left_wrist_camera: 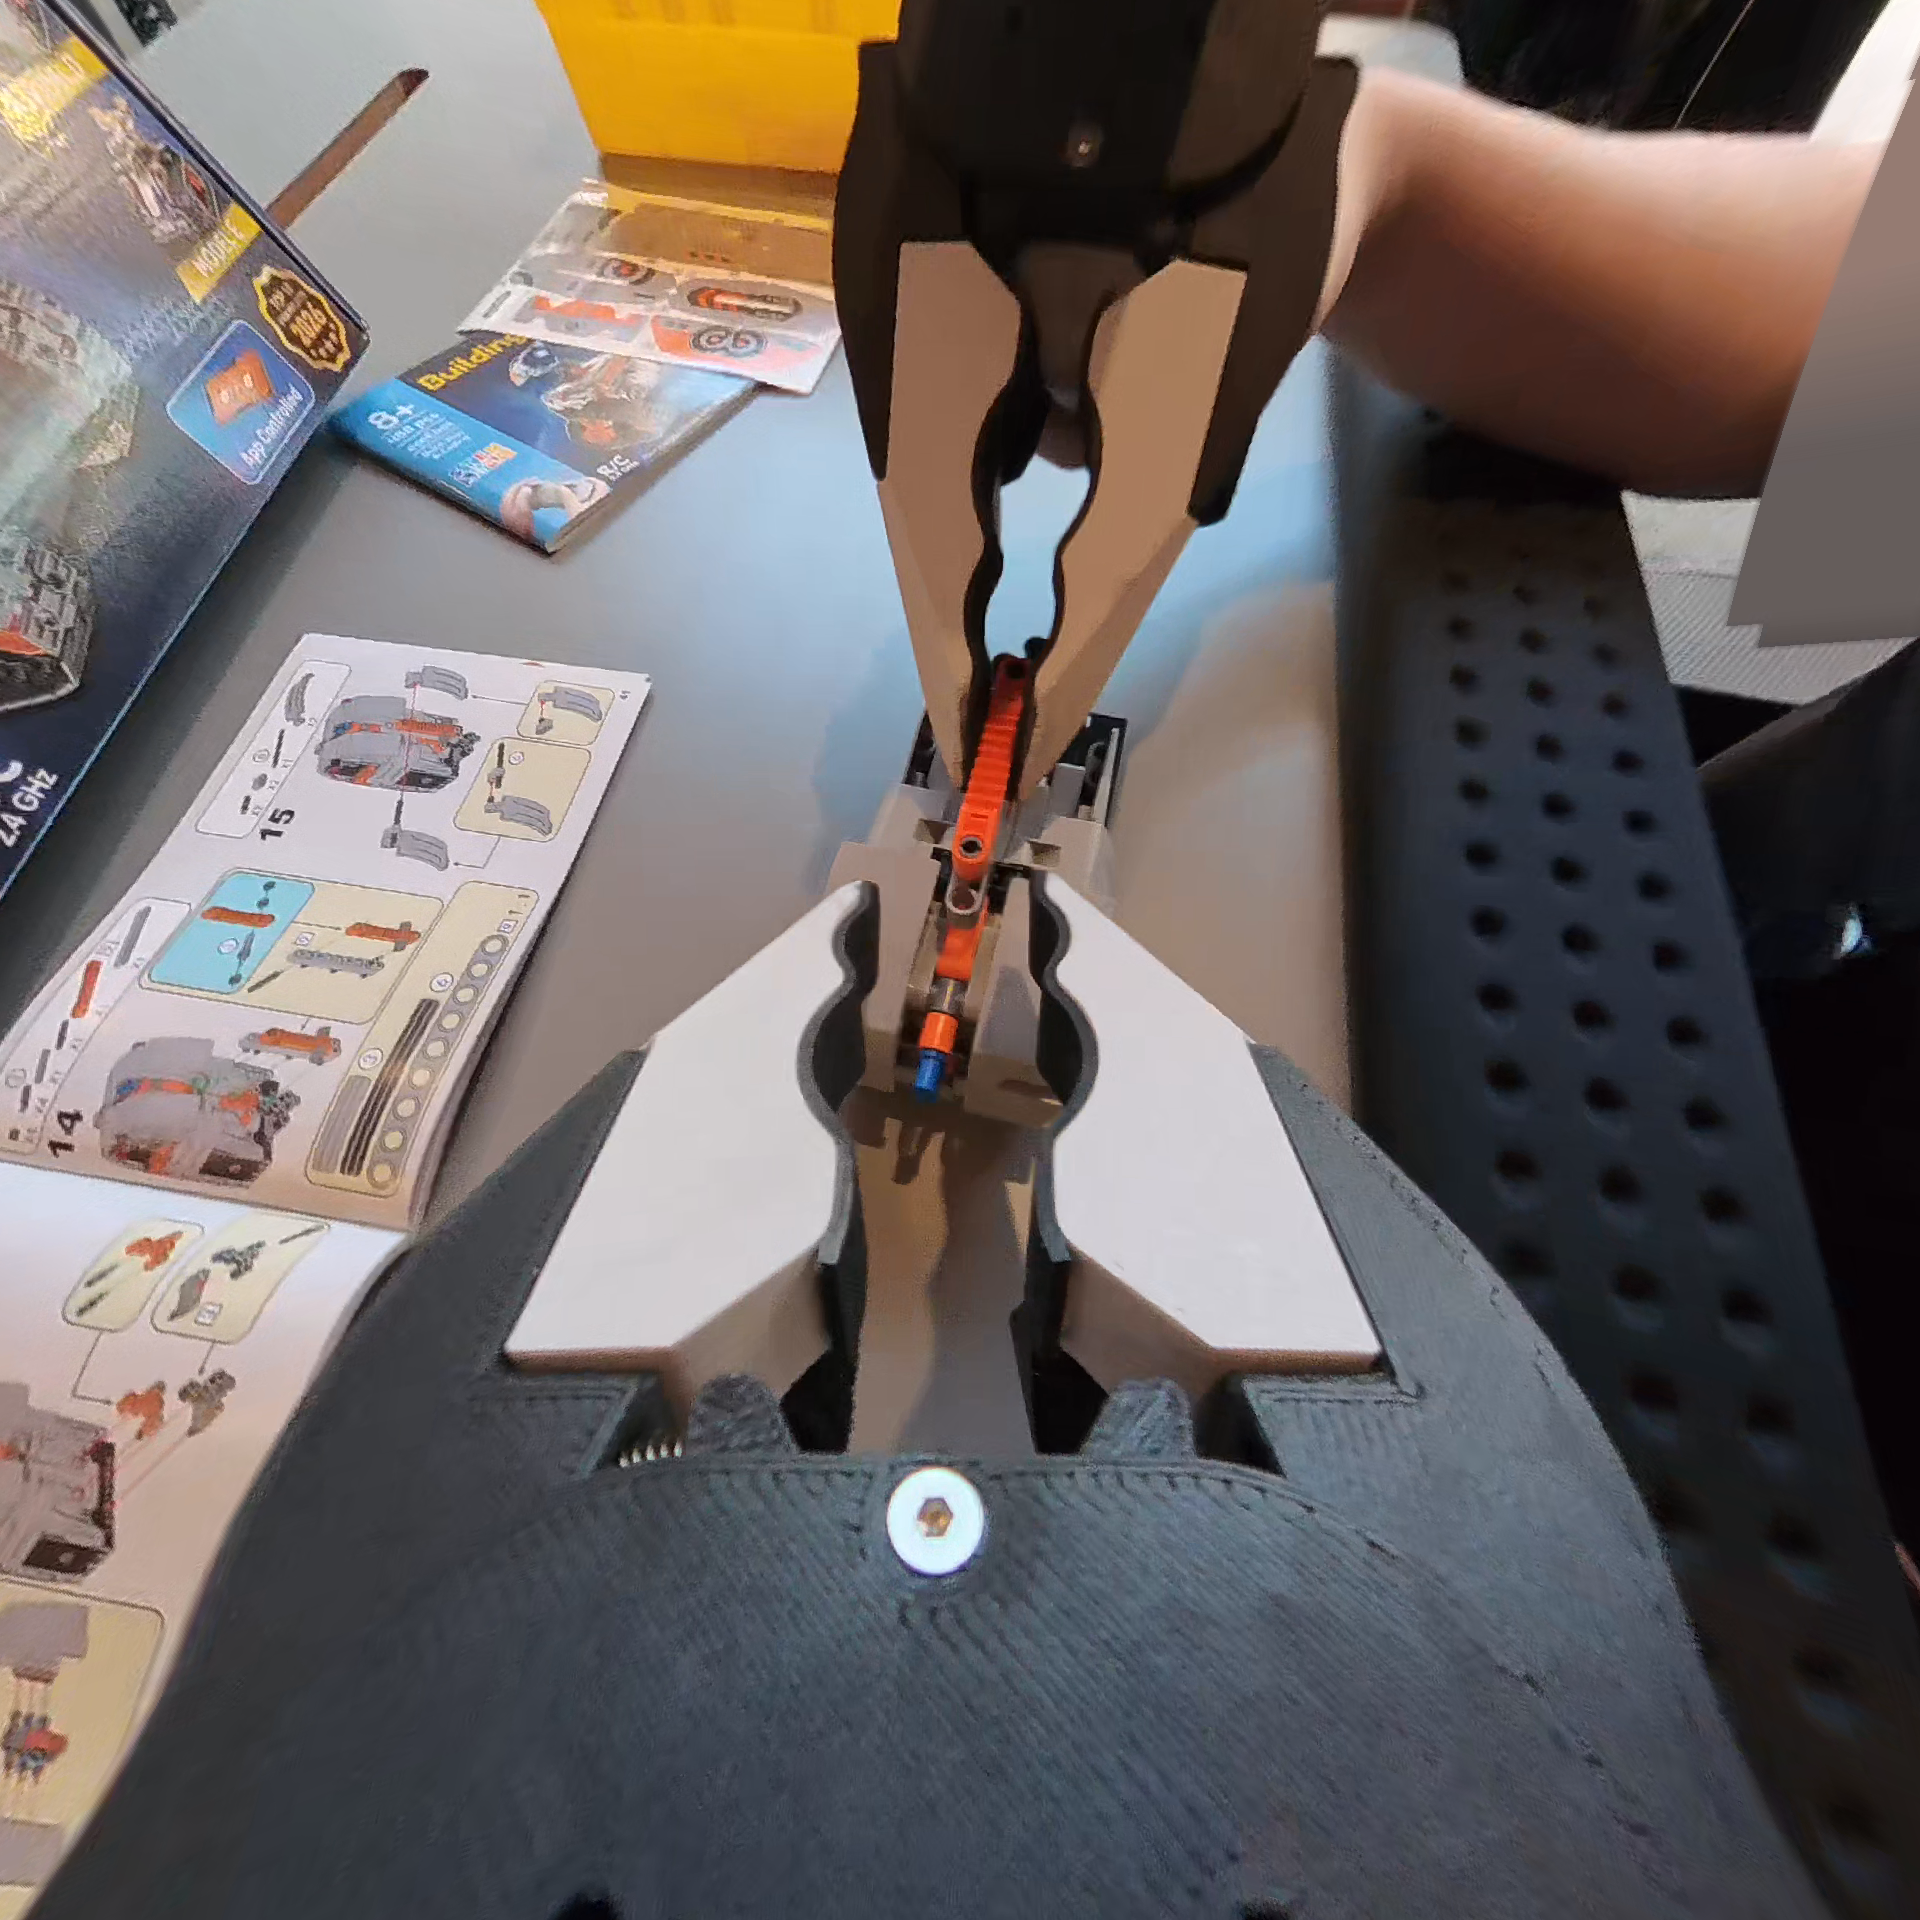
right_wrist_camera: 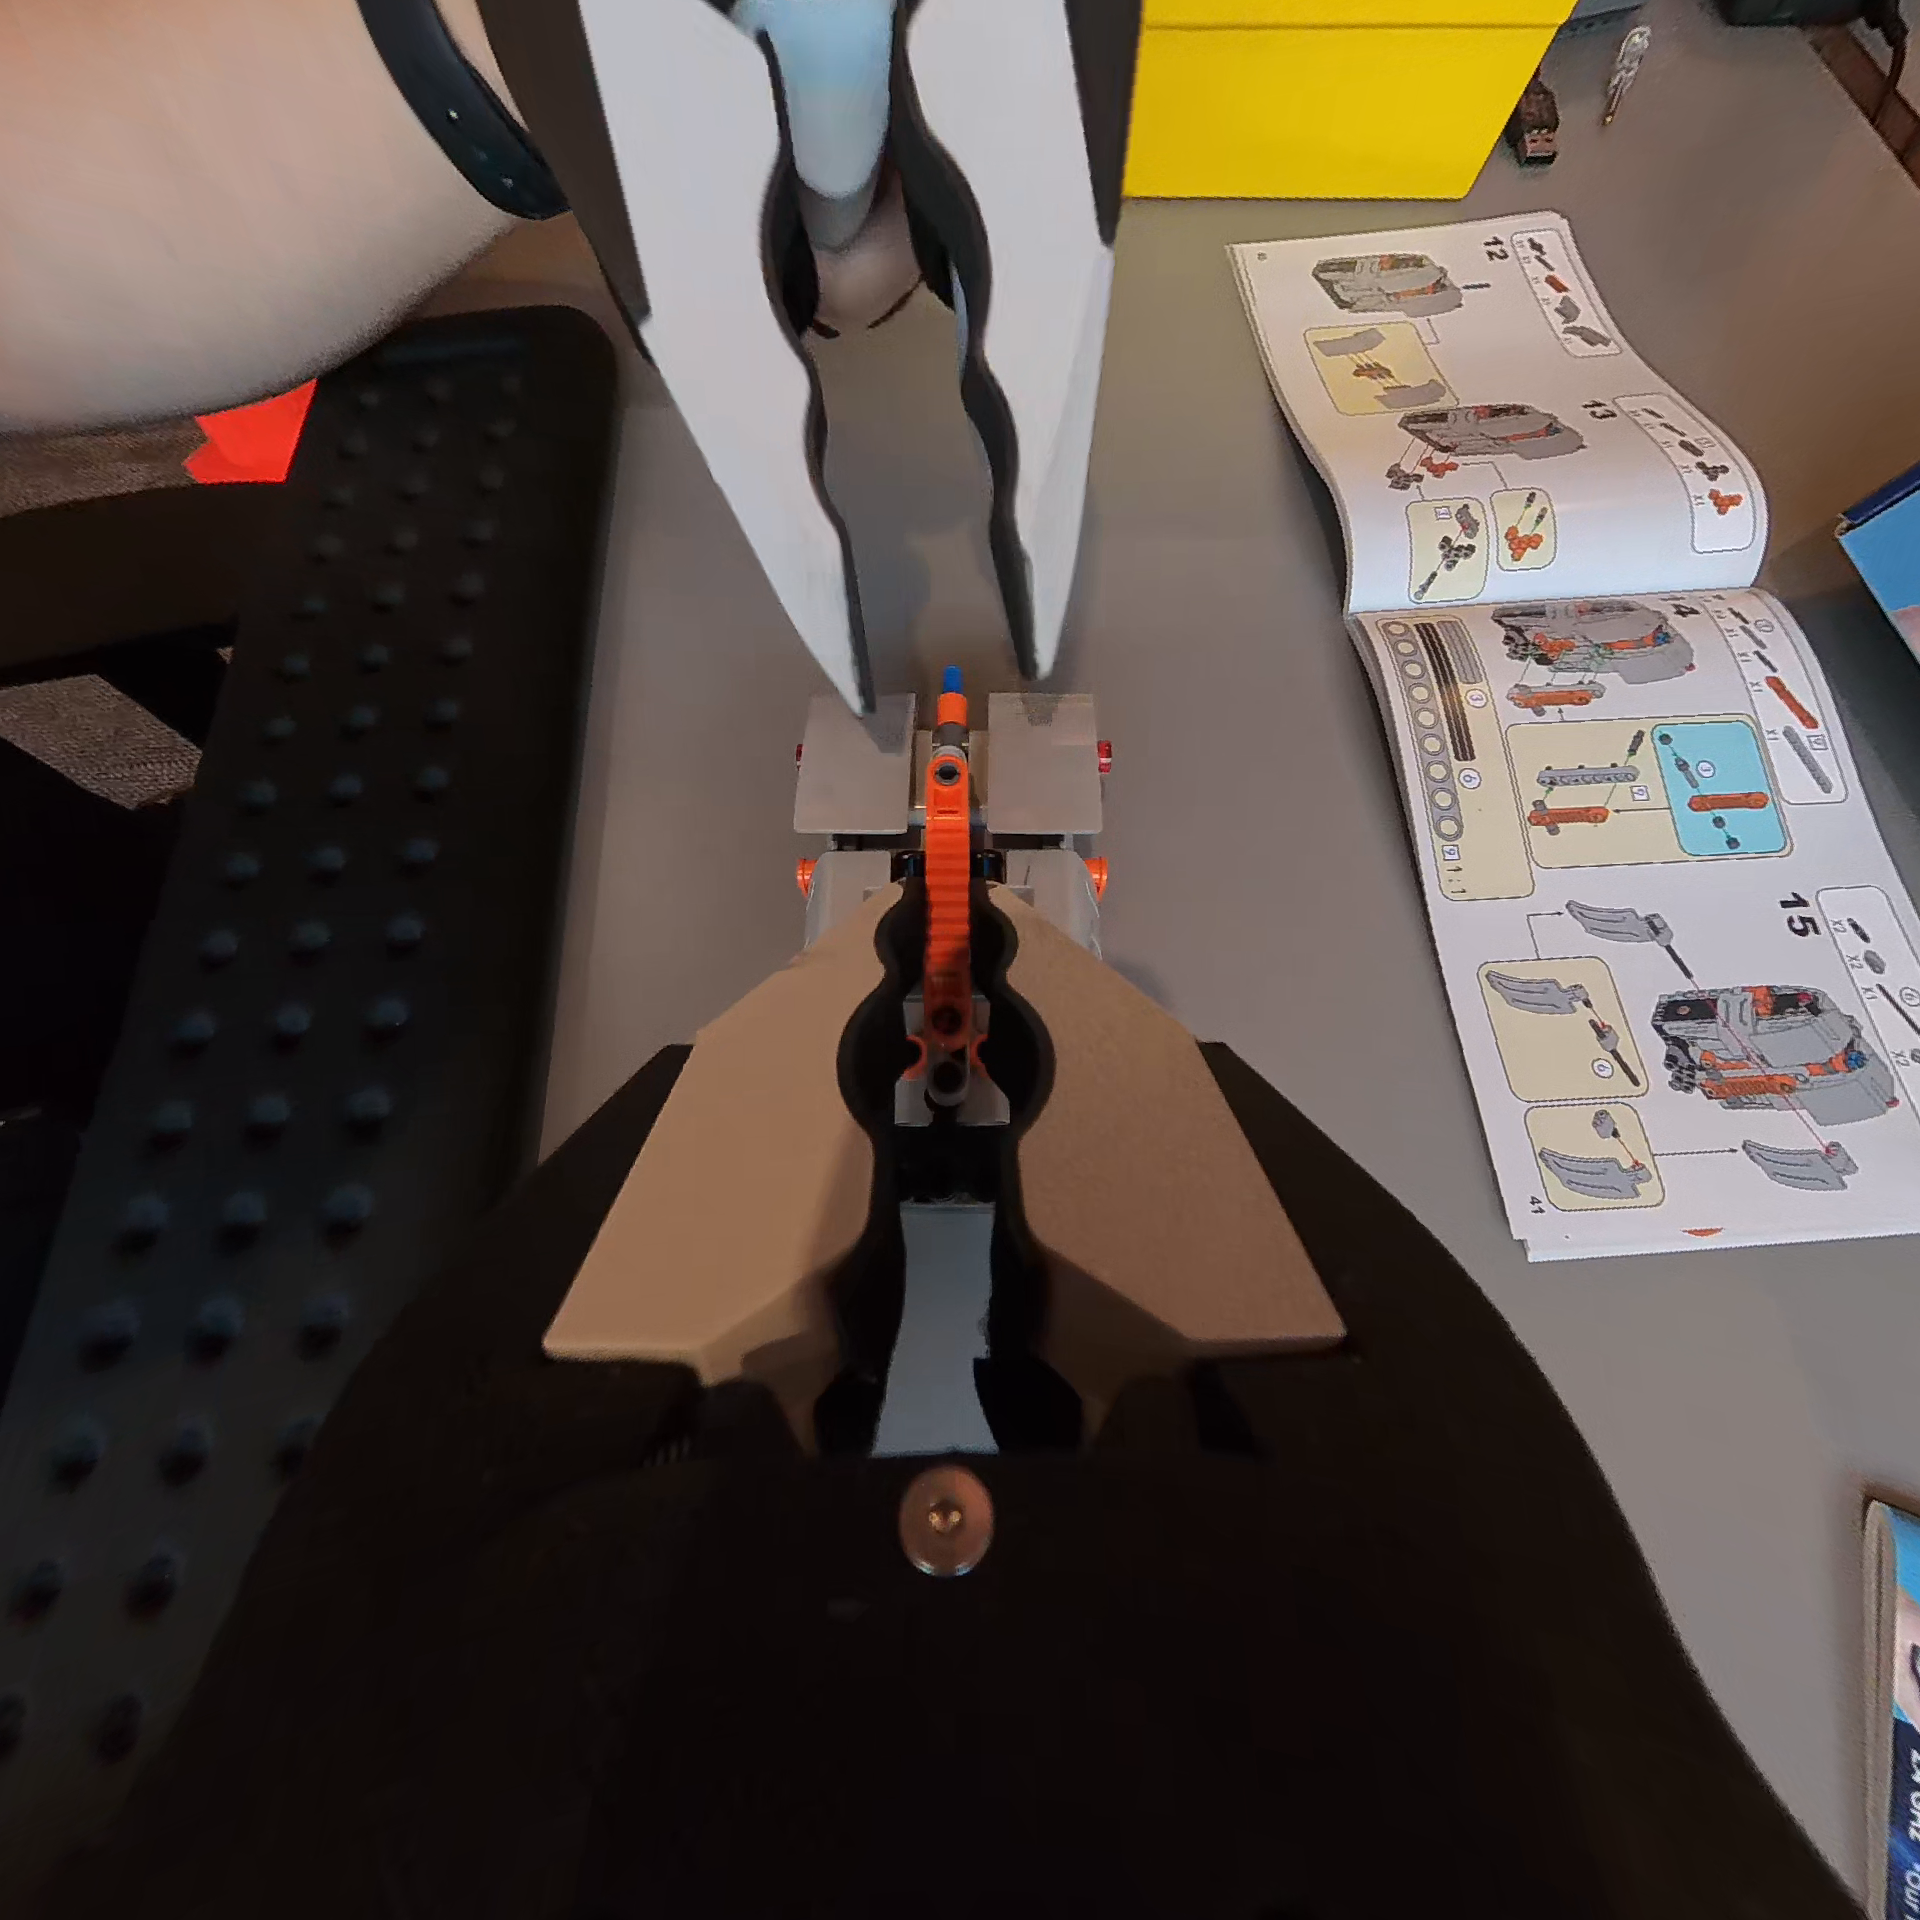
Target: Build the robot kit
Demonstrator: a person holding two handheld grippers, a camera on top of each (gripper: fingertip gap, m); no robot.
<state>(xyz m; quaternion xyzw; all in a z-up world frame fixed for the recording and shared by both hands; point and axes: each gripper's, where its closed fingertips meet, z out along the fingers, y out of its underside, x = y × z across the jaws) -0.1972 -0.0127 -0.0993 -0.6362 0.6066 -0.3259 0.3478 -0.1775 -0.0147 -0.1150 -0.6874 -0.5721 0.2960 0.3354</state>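
A small grey brick model stands on the grey table. An orange toothed beam runs along its top, with a blue pin at the near end. My left gripper clasps the model's grey sides between its fingers. My right gripper comes down from the far side, shut on the orange beam. In the right wrist view, my right gripper pinches the orange beam. There my left gripper has its fingertips on the far edge of the model's grey panels.
An open instruction booklet lies beside the model. A printed box, a small blue booklet, a sticker sheet and a yellow bin stand farther off. A black perforated surface borders the table. My two grippers' fingertips are within a few centimetres of each other. The blue pin lies around 4 cm away from my left fingertips.
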